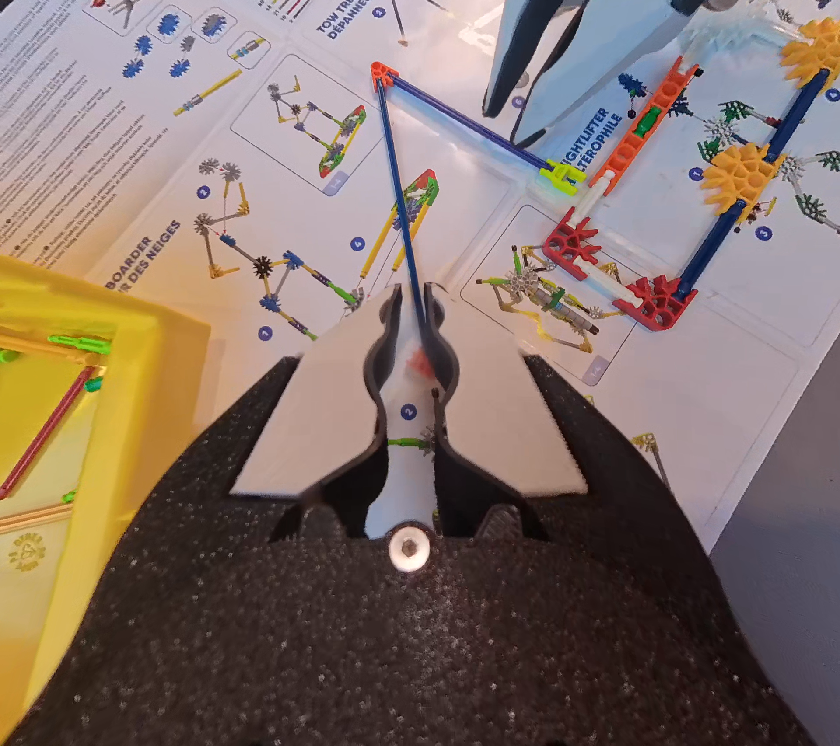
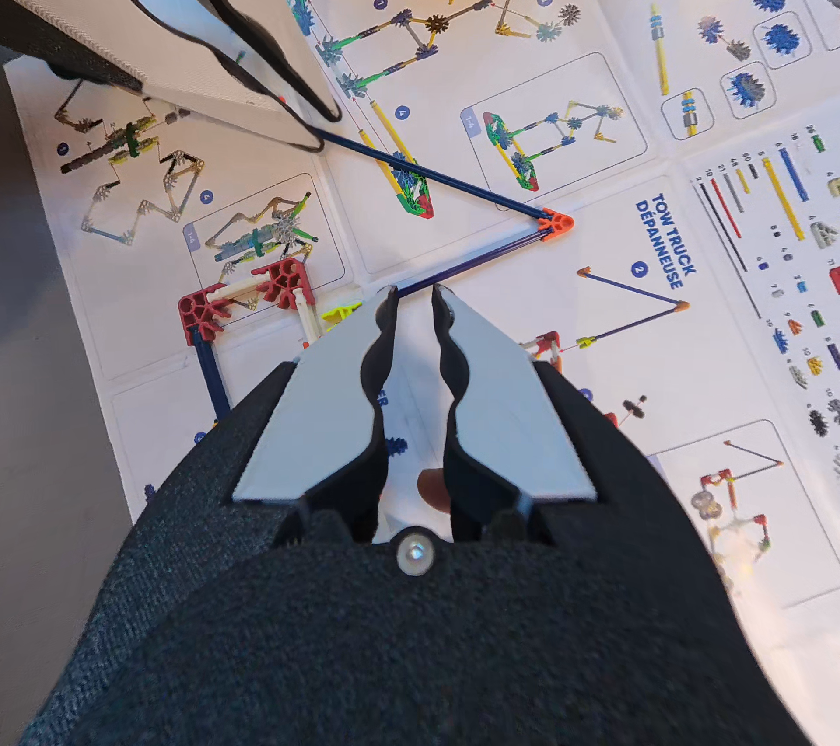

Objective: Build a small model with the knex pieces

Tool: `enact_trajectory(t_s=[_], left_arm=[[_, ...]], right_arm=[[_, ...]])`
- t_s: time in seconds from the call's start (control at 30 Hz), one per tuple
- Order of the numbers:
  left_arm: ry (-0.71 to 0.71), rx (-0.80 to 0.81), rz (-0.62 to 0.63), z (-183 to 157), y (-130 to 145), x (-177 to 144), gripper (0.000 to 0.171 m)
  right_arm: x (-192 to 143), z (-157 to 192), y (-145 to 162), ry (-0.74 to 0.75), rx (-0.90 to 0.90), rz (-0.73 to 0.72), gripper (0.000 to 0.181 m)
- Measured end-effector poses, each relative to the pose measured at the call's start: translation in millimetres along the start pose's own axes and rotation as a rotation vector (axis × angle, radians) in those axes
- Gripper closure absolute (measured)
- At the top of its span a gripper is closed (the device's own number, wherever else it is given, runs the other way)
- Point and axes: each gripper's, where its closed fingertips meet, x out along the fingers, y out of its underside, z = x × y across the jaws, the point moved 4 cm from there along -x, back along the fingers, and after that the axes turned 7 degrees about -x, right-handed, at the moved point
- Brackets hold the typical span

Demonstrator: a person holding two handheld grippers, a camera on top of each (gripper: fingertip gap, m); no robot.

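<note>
Fingers of the left gripper (image 1: 412,292) pinch a dark blue rod (image 1: 400,197); the right gripper (image 2: 414,292) stands parted, holding nothing.

That rod runs to an orange corner connector (image 1: 383,72), the landmark; a second blue rod (image 1: 468,122) leaves it toward a lime clip (image 1: 562,174), passing beside the right gripper's tips. Beyond the clip sits a red, white, orange and yellow frame (image 1: 659,306), all on an instruction sheet (image 1: 182,161). A yellow bin (image 1: 150,365) lies left of the connector.
</note>
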Motion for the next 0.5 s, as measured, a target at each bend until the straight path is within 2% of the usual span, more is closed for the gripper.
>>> enact_trajectory(t_s=[0.1, 0.23, 0.37, 0.5], left_arm=[[0.004, 0.035, 0.025, -4.2, 3.0, 3.0, 0.169], [-0.030, 0.073, 0.030, -5.0, 1.7, 2.9, 0.170], [-0.065, 0.085, -0.019, -2.2, -6.2, -1.9, 0.171], [-0.087, 0.084, -0.078, 1.0, -14.2, -8.2, 0.171]], right_arm=[[-3.1, -4.5, 4.4, 0.031, -0.005, -0.006, 0.171], [-38.7, -30.9, -1.8, 0.118, 0.073, -0.142, 0.172], [-82.0, -56.0, -4.3, 0.217, 0.141, -0.282, 0.172], [-94.7, -60.2, 0.1, 0.234, 0.174, -0.344, 0.172]])
